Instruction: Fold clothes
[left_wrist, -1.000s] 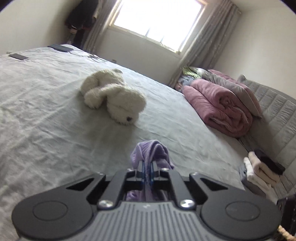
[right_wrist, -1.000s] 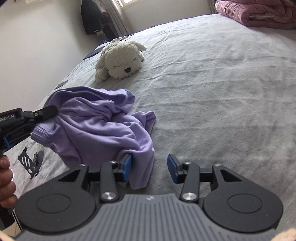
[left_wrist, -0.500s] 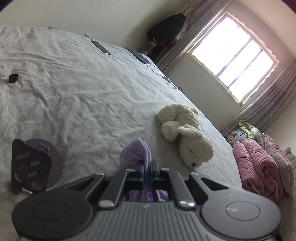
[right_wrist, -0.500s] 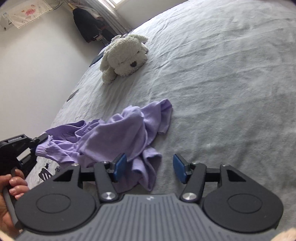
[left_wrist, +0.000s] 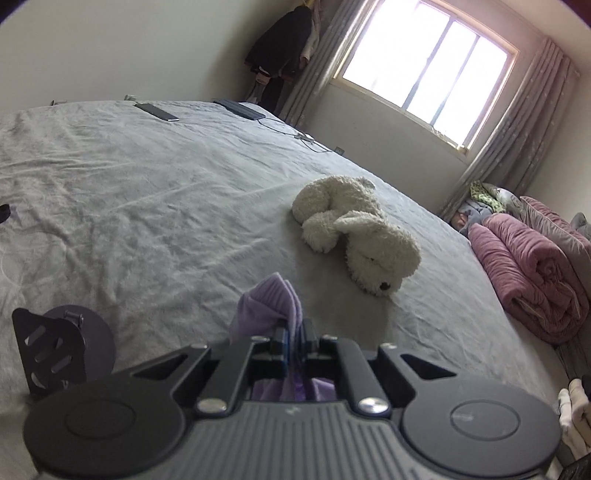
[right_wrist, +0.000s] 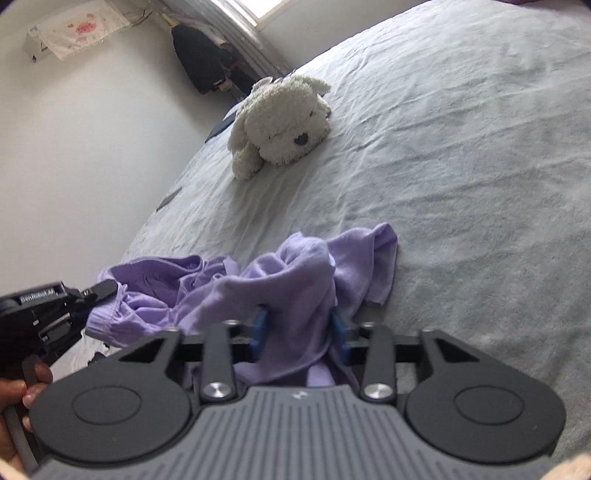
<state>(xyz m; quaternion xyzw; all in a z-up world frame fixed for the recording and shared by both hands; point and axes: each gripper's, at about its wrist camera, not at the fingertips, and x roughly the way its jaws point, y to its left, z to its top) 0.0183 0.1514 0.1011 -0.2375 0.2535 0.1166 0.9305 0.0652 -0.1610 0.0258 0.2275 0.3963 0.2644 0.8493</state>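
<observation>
Grey bed (right_wrist: 461, 155), plush dog (right_wrist: 280, 125), lilac garment (right_wrist: 295, 280).

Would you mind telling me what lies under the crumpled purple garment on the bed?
Around the purple garment only the grey bedsheet shows, so it seems to rest directly on that. Whatever its folds cover cannot be seen, and the right gripper hides its near edge.

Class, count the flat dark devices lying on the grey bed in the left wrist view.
2. One phone-like device lies near the bed's far edge; a second flat dark device, with a cable, lies further right toward the window. Others may be out of view.
</observation>
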